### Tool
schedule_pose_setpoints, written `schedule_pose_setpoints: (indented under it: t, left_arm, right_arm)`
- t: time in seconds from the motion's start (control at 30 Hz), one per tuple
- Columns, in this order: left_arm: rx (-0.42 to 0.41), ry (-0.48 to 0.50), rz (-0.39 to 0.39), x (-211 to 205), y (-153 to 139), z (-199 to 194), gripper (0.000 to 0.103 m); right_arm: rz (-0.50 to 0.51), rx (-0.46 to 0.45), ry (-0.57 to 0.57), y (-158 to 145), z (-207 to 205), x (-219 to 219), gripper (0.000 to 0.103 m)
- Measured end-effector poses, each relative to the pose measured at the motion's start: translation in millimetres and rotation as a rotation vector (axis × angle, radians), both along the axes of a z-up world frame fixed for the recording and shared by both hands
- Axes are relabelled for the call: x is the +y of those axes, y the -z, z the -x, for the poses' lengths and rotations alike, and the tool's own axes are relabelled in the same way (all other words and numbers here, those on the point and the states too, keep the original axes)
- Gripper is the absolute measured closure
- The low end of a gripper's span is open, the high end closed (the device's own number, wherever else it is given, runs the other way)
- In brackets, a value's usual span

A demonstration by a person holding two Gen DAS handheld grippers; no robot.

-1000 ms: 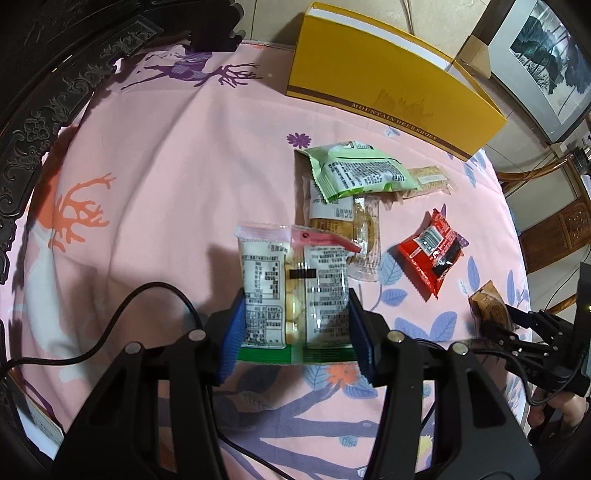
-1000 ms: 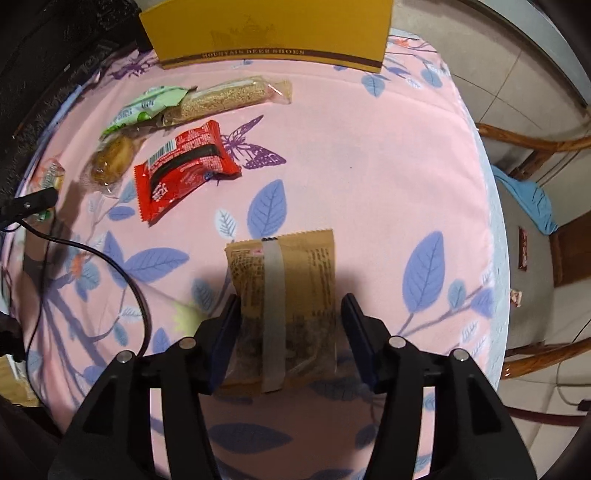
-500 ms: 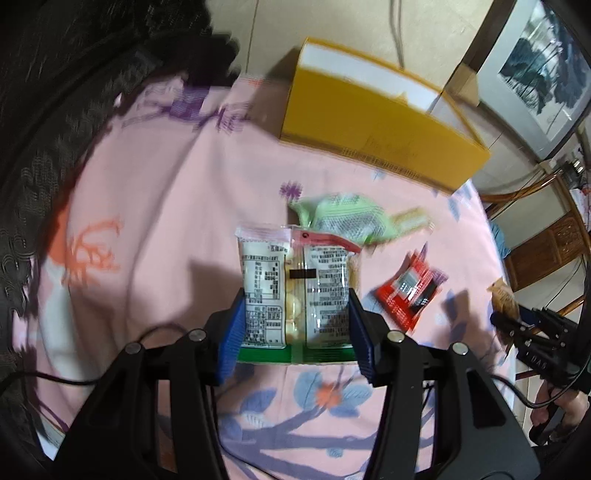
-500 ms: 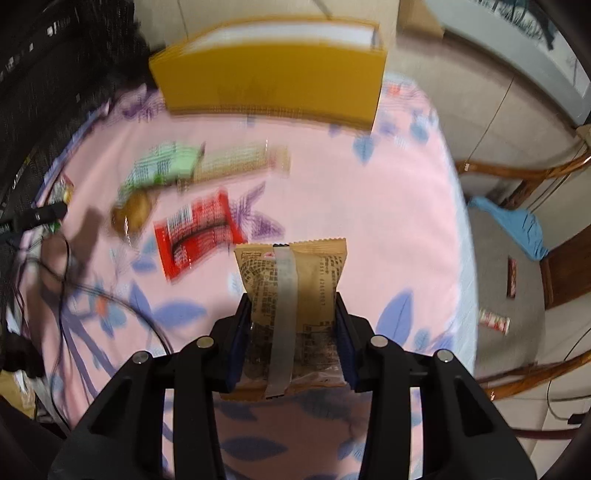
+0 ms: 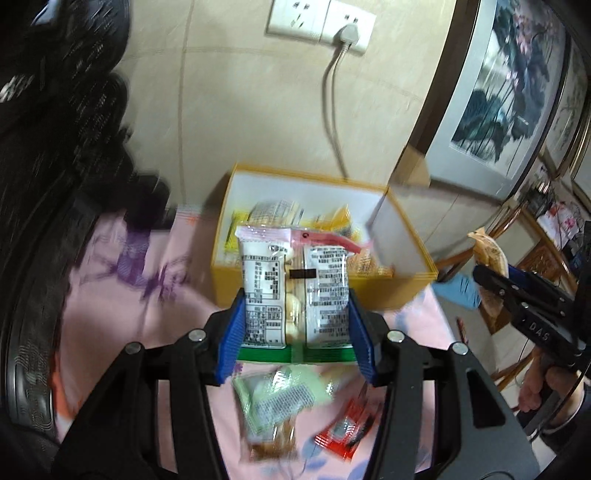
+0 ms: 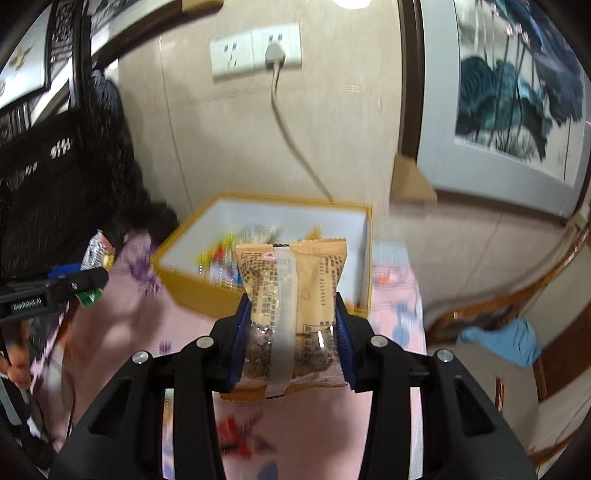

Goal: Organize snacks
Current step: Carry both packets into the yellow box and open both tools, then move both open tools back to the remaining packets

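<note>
Snacks (image 5: 295, 291) (glossy, crinkly packets) above rectangular box (image 5: 369, 291).

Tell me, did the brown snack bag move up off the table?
Yes. The brown snack bag, clamped in the right gripper, rose off the pink tablecloth toward the yellow box.

Left wrist view: open box (image 5: 376, 291) mid-frame on the tablecloth (image 5: 122, 295), several packets inside. White-label packet (image 5: 293, 291) frame centre, before the box. Two loose packets (image 5: 277, 402) on the cloth at lower centre. Wall socket (image 5: 319, 22) top centre, behind the box. Framed picture (image 5: 506, 85) upper right.
</note>
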State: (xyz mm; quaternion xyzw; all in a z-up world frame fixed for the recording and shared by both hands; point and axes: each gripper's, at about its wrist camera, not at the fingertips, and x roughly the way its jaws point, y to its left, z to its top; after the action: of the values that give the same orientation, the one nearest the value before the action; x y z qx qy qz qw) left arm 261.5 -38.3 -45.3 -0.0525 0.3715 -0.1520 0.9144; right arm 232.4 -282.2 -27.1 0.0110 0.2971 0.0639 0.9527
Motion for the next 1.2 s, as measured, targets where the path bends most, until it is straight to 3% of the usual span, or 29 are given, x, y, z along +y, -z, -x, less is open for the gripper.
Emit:
schedule_pose_setpoints:
  t: [0.27,0.53,0.6,0.63,0.67,0.7,0.9,1.2]
  left_arm:
    - [-0.052,0.001,0.025,-28,-25,-62,0.051]
    - [-0.046,-0.011,0.028,-44,-4,-113,0.05]
    - [-0.033,-0.031,0.022,-46,5,-123,0.037]
    - [-0.004,-0.067,0.0,-47,12,-132,0.019]
    - [0.017,-0.103,-0.016,-46,16,-136,0.015]
    - [0.033,-0.123,-0.02,-45,17,-138,0.015]
    - [0.002,-0.075,0.028,-38,8,-117,0.015]
    - [0.013,-0.093,0.055,-12,4,-62,0.012]
  right_arm:
    - [-0.038,-0.065,0.007,-19,-56,-2,0.061]
    - [-0.059,-0.052,0.002,-9,-105,2,0.06]
    - [-0.051,-0.02,-0.008,-1,-120,5,0.053]
    - [-0.026,-0.01,0.01,3,-125,7,0.046]
    - [-0.005,-0.018,0.021,3,-125,9,0.037]
    - [0.003,-0.025,0.018,3,-123,11,0.037]
    - [-0.014,-0.031,0.013,-1,-102,10,0.037]
    - [-0.026,0.006,0.009,6,-49,11,0.037]
